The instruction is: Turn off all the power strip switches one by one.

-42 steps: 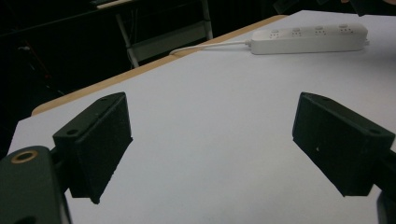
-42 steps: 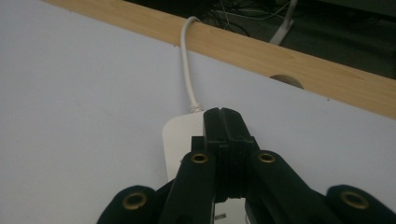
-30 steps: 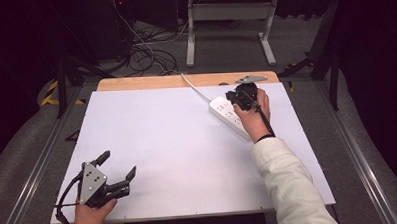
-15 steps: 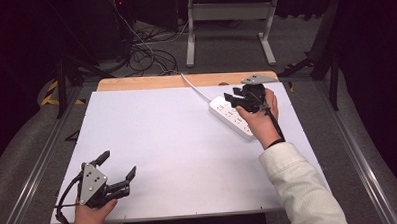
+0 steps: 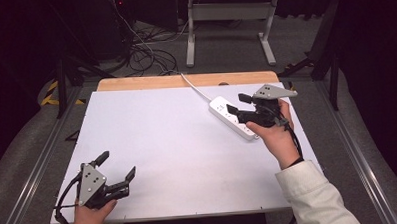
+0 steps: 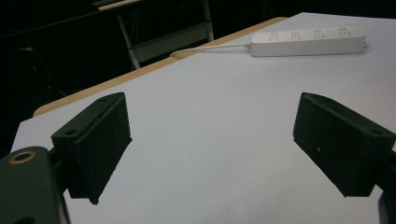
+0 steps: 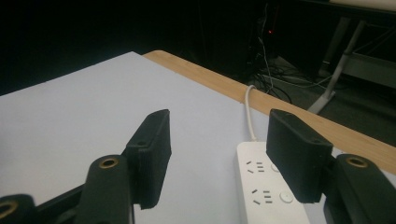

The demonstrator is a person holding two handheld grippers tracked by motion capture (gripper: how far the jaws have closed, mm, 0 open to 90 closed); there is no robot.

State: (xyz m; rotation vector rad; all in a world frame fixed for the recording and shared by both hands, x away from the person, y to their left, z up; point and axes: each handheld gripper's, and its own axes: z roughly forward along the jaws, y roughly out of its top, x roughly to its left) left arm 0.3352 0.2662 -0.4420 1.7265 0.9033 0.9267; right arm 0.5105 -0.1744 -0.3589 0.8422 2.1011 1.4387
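Covering nearly the whole scene is the white table with a wooden strip along its far edge. Next down is the white power strip, lying flat near the far right corner, cord running off the back. The right gripper hangs just above it, jaws just been opening, nothing between them. The left gripper sits near the front left corner, jaws wide apart and empty.
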